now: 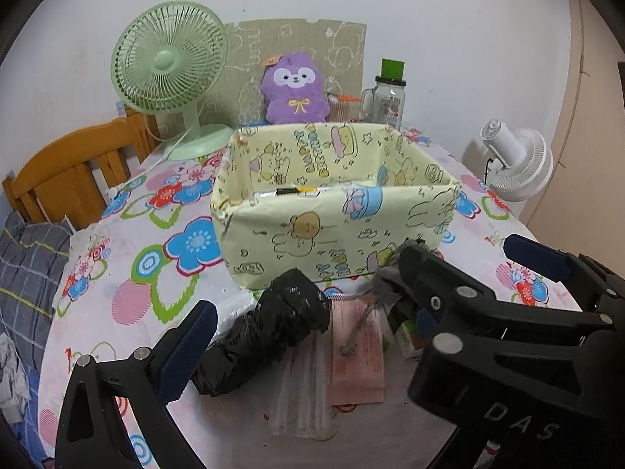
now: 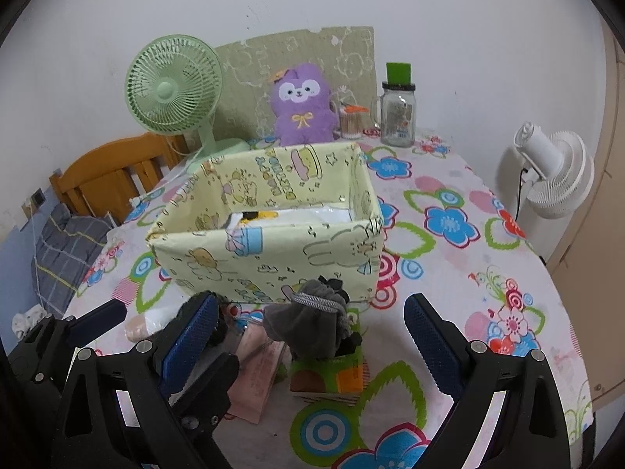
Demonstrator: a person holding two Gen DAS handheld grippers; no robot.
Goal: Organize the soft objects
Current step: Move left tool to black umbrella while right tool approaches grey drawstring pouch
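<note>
Several items are seen lying outside the box, just in front of its near wall: a black folded umbrella, a grey drawstring pouch, a pink packet, some clear sleeves and a small carton. The pouch is seen resting on top of the carton, and the umbrella is laid across the clear sleeves.

Inside the box, something white with a black and yellow piece is glimpsed low against the floor; what it is cannot be told. The task is therefore judged to be at an early stage, with most of the loose things left on the flowered tablecloth.

The left gripper is held with its jaws spread wide and nothing between them, the umbrella being framed in the gap. The right gripper is likewise held released, with the pouch lying between its fingers but not pinched.

A purple plush is propped well behind the box, beside a green fan; it is soft, and may be counted among what remains to be put away.
</note>
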